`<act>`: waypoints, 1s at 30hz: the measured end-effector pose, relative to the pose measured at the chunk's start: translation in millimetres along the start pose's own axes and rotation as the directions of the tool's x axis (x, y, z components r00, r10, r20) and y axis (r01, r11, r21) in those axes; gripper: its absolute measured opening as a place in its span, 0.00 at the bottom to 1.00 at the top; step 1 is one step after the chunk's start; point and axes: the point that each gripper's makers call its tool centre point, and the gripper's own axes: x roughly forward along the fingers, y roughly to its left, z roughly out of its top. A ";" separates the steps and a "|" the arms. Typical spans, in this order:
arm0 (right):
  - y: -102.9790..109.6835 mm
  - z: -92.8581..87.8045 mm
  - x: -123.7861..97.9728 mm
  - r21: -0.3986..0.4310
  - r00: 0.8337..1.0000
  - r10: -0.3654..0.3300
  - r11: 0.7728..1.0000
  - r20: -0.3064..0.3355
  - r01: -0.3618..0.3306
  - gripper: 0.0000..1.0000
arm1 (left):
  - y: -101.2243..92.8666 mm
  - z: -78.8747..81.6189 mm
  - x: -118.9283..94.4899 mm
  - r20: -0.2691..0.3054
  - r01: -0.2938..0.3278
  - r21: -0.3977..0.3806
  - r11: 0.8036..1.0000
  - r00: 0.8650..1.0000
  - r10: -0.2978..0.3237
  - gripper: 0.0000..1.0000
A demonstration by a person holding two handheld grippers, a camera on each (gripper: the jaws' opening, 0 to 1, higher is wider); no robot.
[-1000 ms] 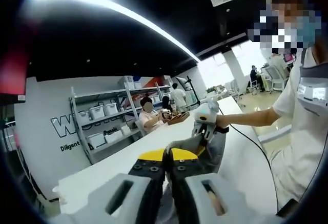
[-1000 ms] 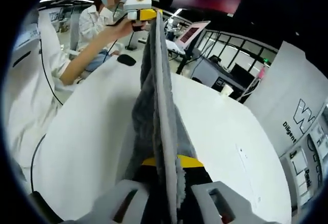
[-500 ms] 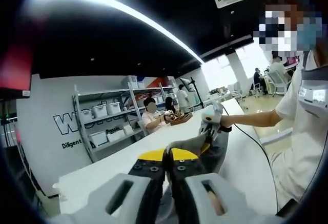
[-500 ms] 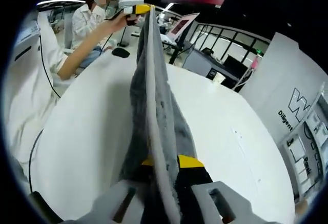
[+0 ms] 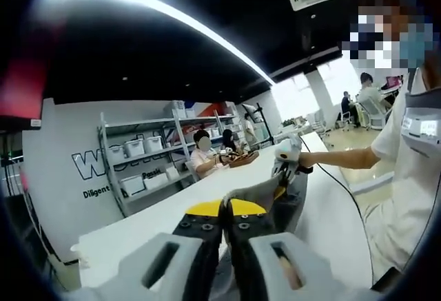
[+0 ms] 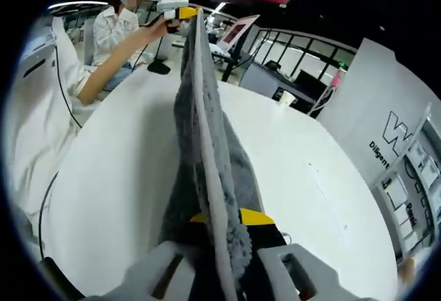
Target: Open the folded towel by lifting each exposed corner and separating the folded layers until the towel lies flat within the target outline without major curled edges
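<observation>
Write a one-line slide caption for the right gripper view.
Right gripper and left gripper clamp opposite ends of a grey towel, stretched taut above the white table.

The towel (image 6: 207,156) is grey, with a paler grey band along its edge. The table (image 6: 117,177) is plain white. Each gripper (image 5: 222,226) has black jaws, yellow patches and a pale grey body. The far gripper (image 6: 176,3) is white and yellow. The wall (image 5: 62,156) is white with dark lettering.

One grey fleece towel (image 6: 207,149) is stretching between two yellow-tipped grippers: left (image 5: 222,226), right (image 6: 222,246), over one white table (image 6: 117,170).
</observation>
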 end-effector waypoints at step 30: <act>-15.6 -51.0 -38.5 0.070 0.996 -0.072 0.995 -0.044 0.075 0.00 | 1.0 1.0 -2.6 0.000 -0.012 0.001 1.000 1.000 0.012 0.02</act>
